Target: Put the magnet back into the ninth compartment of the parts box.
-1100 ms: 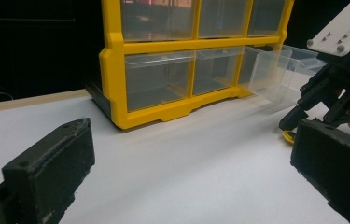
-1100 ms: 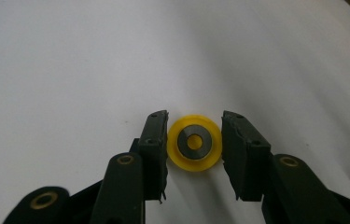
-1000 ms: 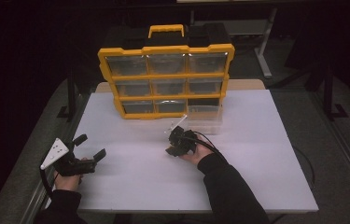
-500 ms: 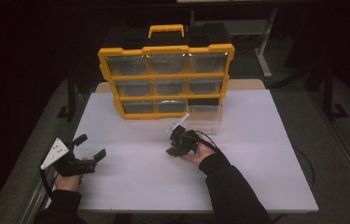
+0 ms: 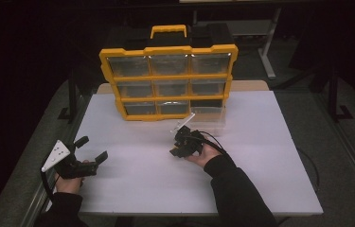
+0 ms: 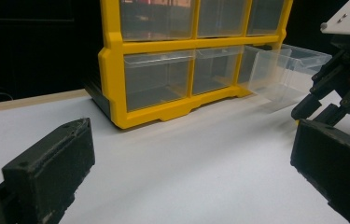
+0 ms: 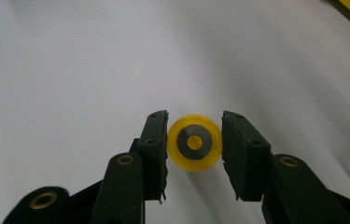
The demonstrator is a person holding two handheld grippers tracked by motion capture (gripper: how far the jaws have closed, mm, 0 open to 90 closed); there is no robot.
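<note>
In the right gripper view, the right gripper [image 7: 194, 149] is clenched on a small round yellow plastic wheel with a dark metal hub [image 7: 194, 143]; the two black jaws press on its left and right edges, just above the white tabletop [image 7: 70, 70]. In the high view this gripper [image 5: 181, 145] sits at the centre of the frame, and compared with the earlier pictures it has barely shifted, while the grip on the wheel looks unchanged. Just above and to its right a clear plastic drawer [image 5: 209, 116] stands pulled out from the lower right bay of the yellow-framed organiser with clear drawers [image 5: 168, 78]. Judging from this, the wheel is picked and ready, and the open drawer is the likely place for it, so a short carry toward the upper right remains.

The left gripper [image 5: 89, 150] rests at the lower left of the high view, released, its jaws wide apart with nothing between them; it has stayed put.
</note>
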